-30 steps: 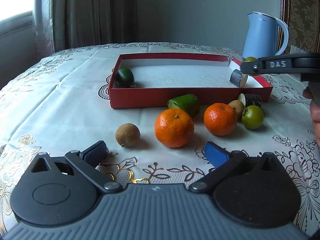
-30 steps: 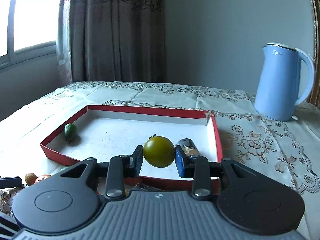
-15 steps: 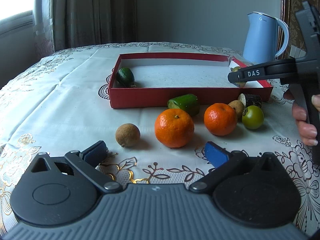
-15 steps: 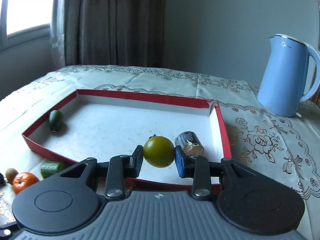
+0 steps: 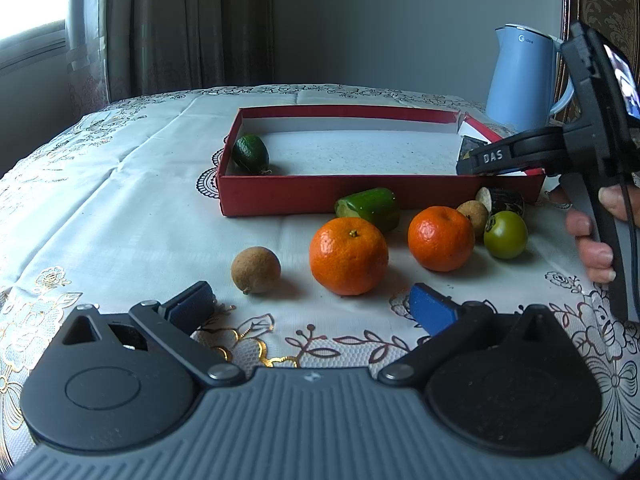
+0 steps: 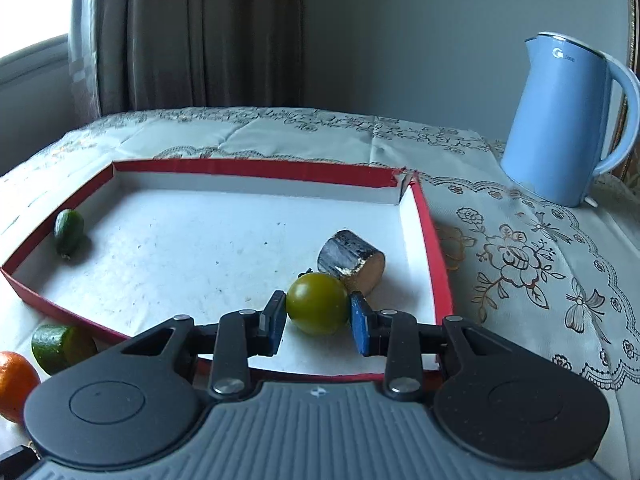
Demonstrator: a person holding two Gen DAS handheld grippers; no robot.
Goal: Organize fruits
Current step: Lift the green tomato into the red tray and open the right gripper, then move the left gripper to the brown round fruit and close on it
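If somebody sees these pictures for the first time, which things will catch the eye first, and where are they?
The right gripper pinches a round green fruit over the red tray, beside a dark stub at its right end. Two oranges glow on the cloth in front of the tray, between the open left gripper and the tray's near wall. A blue kettle stands behind the tray on the right.

Examined surfaces: the tablecloth was embroidered cloth, the red tray matt cardboard with a speckled white floor, the kettle smooth satin blue, the green fruit glossy, the orange dimpled, and the gripper housing ribbed matt plastic.
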